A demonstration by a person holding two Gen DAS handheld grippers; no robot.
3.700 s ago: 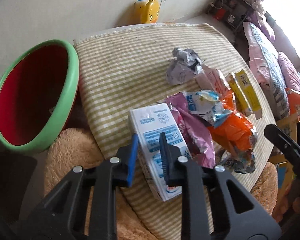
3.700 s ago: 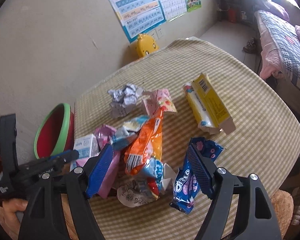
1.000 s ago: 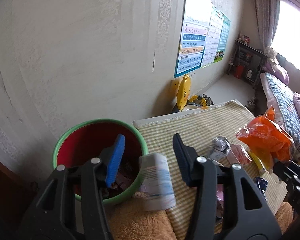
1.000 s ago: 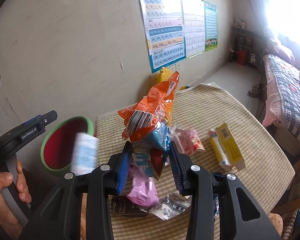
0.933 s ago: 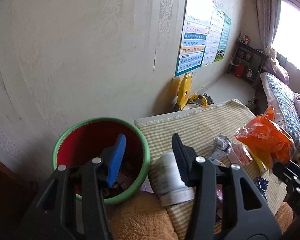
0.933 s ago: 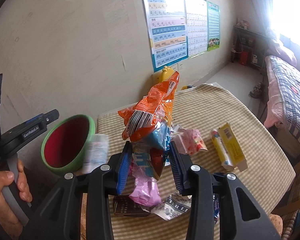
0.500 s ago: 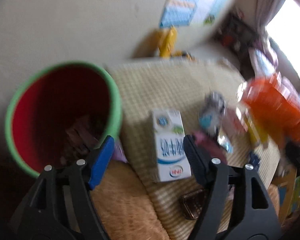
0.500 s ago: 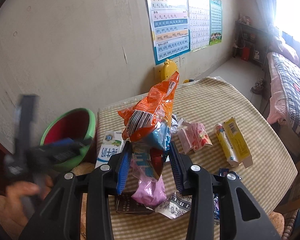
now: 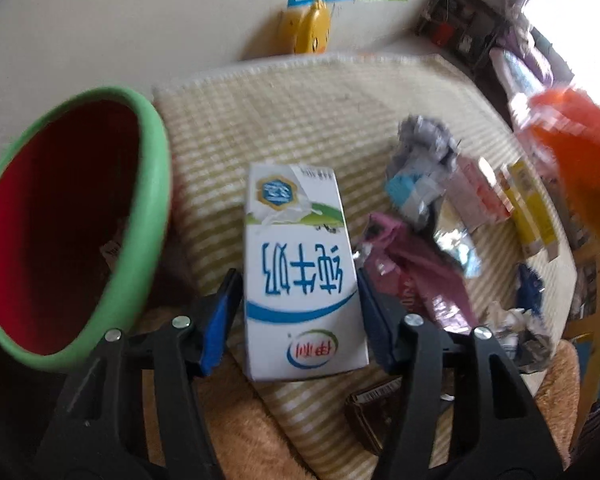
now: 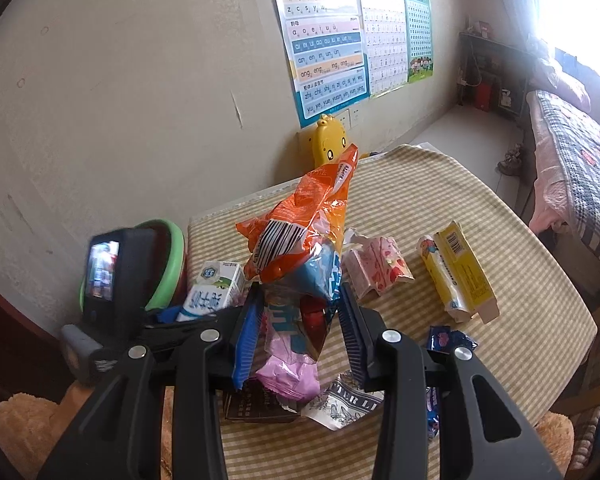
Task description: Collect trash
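Left hand-held gripper [image 9: 300, 300] spread wide, straddling white-and-blue milk carton [image 9: 300, 264] ungrasped; right hand-held gripper [image 10: 298, 320] clenches orange crinkly snack wrapper [image 10: 300, 232]; carton may skid toward 9 o'clock, missing green-rimmed red bin [image 9: 152, 168].

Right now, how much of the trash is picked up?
Some scraps already lie in the bin. The right gripper holds a bunch of wrappers. The open left gripper straddles the milk carton, on the table. The yellow box and pink packet remain.
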